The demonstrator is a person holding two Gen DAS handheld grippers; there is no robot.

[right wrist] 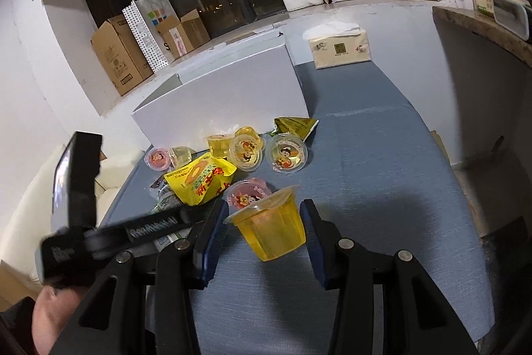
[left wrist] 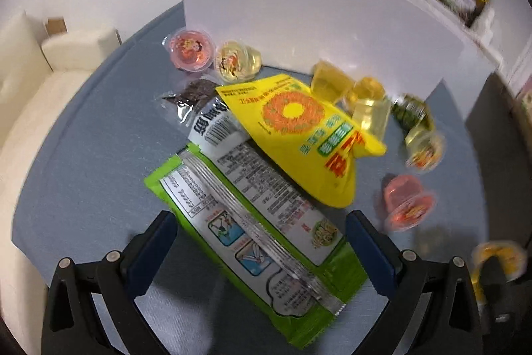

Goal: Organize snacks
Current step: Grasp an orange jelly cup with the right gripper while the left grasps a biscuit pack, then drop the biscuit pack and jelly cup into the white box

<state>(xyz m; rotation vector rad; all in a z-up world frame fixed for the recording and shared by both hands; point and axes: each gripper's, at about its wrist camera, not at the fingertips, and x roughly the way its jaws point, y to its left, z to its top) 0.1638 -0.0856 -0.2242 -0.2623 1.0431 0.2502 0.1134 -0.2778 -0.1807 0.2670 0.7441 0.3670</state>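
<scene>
A blue tabletop (right wrist: 382, 155) carried a pile of snacks in front of a white box (right wrist: 226, 88), which serves here as the landmark.

The left tool (left wrist: 259, 242) stood wide open with nothing gripped. Between its two blue fingers (left wrist: 153, 248) lay a green packet (left wrist: 252, 242), printed back upward, on the side of the pile farthest from the box. It could not be told whether the fingers touched the packet. A silver packet (left wrist: 212, 122) lay partly over the green one, nearer the box, and a yellow bag (left wrist: 306, 135) overlapped the silver one, nearer the box again. A pink cup (left wrist: 189, 49) and a clear cup (left wrist: 236, 60) sat side by side just before the box's left end.

The right tool (right wrist: 262, 232) held a yellow cup (right wrist: 269, 228) between its fingers, tilted, lid toward the box. The fingers sat close on either side of the cup; whether they pressed on it could not be told. Just behind it, toward the box, lay a second pink cup (right wrist: 247, 193). More clear jelly cups (right wrist: 286, 153) clustered close to the box's front, with an olive packet (right wrist: 294, 123) beside its right corner. A tissue pack (right wrist: 339, 49) sat on the tabletop past the box's right end.
</scene>
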